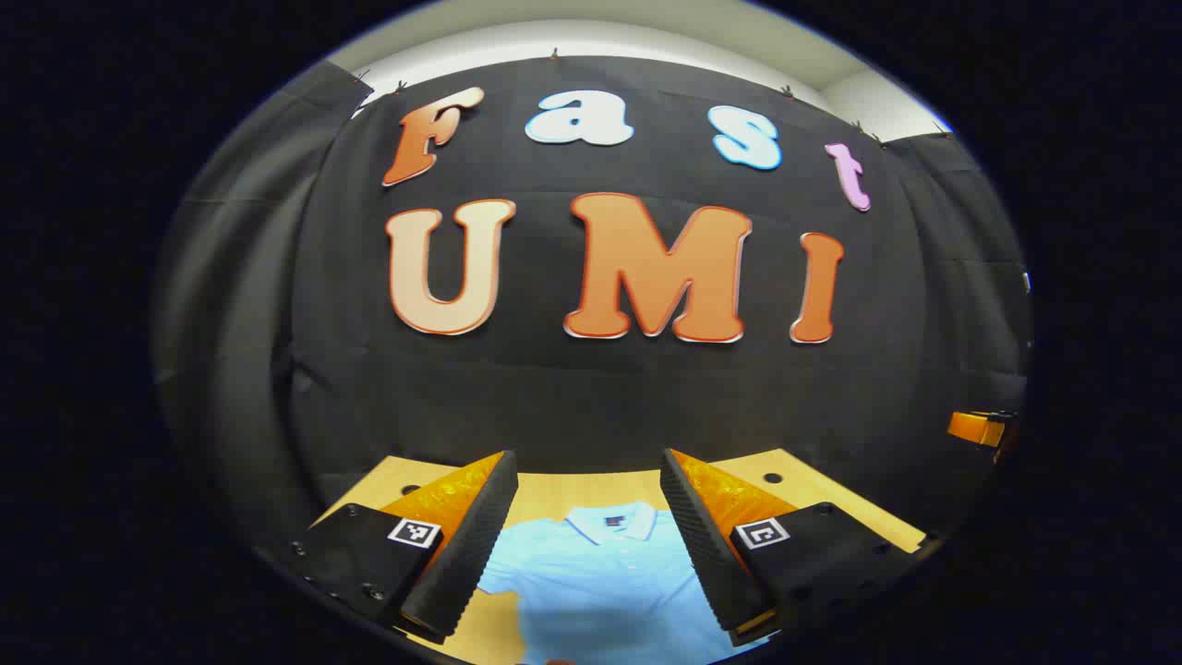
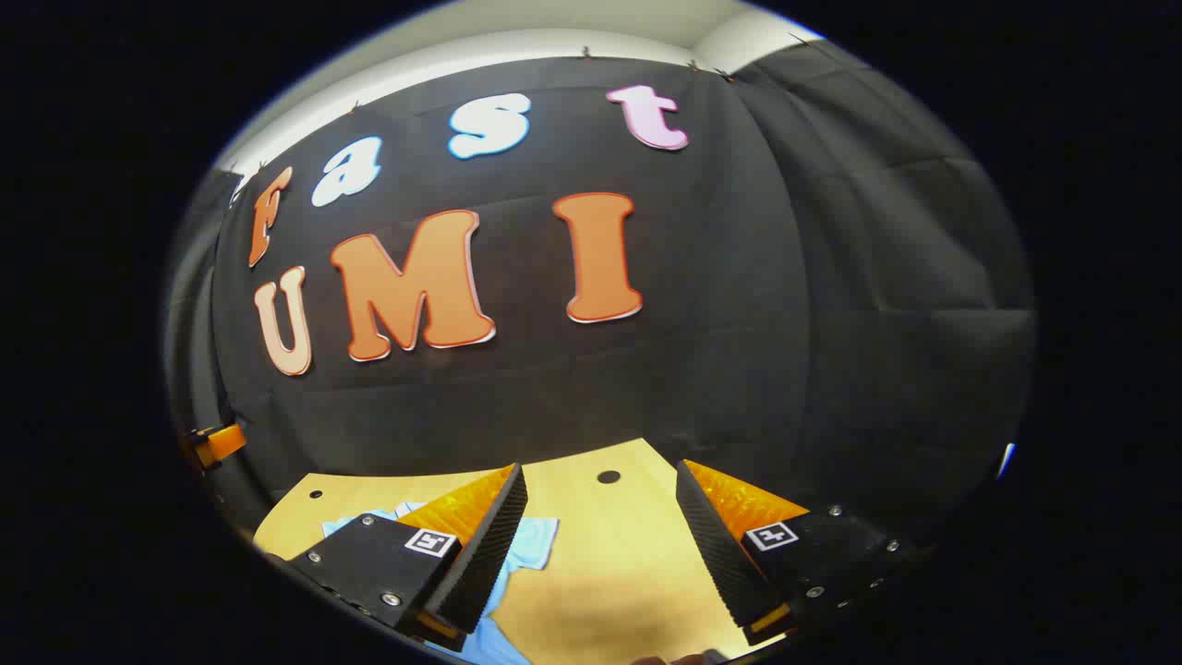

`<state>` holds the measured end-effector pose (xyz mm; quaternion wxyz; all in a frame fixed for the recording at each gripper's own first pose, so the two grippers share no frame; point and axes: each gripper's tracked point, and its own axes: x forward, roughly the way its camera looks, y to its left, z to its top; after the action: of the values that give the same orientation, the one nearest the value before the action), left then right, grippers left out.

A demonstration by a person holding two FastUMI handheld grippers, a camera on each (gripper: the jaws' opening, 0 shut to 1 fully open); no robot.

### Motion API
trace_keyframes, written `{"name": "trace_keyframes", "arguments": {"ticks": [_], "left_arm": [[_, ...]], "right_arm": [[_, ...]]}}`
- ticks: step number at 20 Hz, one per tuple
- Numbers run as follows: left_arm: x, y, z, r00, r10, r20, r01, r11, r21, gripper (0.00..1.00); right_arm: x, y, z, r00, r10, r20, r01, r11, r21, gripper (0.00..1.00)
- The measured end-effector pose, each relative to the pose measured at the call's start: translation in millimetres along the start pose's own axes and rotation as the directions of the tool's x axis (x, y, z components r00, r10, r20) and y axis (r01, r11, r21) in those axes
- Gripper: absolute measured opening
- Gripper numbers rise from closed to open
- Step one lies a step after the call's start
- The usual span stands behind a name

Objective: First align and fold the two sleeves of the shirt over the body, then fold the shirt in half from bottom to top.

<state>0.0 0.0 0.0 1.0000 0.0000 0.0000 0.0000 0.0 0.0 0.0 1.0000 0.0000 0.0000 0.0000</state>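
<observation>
Between the left gripper's (image 1: 586, 545) two fingers, a light blue polo shirt (image 1: 605, 582) lay flat on the wooden table (image 1: 554, 488), collar pointing away from the gripper and toward the black cloth wall beyond. Those fingers stood wide apart, holding nothing, hovering above the shirt with clear air under them. One short sleeve spread out just past the inner edge of the finger on the view's left side.

Over to the right gripper (image 2: 600, 545): its fingers were spread wide too, empty, with bare table (image 2: 609, 554) between them. The shirt (image 2: 531, 545) peeked out beside and behind its left-hand finger, a sleeve edge lying flat on the wood. Small dark holes dotted the tabletop ahead of both grippers.
</observation>
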Motion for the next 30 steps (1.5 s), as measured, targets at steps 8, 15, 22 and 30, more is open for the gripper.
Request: {"name": "trace_keyframes", "arguments": {"ticks": [8,15,22,30], "left_arm": [[18,142,7,0.993,0.121,-0.011,-0.121,0.992,-0.031,1.00],[31,169,15,0.979,0.202,0.003,-0.202,0.978,-0.055,1.00],[37,162,23,0.960,0.277,0.029,-0.276,0.960,-0.039,1.00],[72,158,20,0.968,0.251,0.009,-0.251,0.968,0.005,1.00]], "right_arm": [[21,116,-6,0.999,0.016,-0.049,-0.017,1.000,-0.021,0.98],[60,124,-5,0.990,0.052,-0.133,-0.056,0.998,-0.032,0.98],[108,107,-31,0.963,0.072,-0.260,-0.085,0.996,-0.037,0.98],[173,71,-96,0.844,-0.044,-0.534,-0.033,0.991,-0.133,0.98]]}}
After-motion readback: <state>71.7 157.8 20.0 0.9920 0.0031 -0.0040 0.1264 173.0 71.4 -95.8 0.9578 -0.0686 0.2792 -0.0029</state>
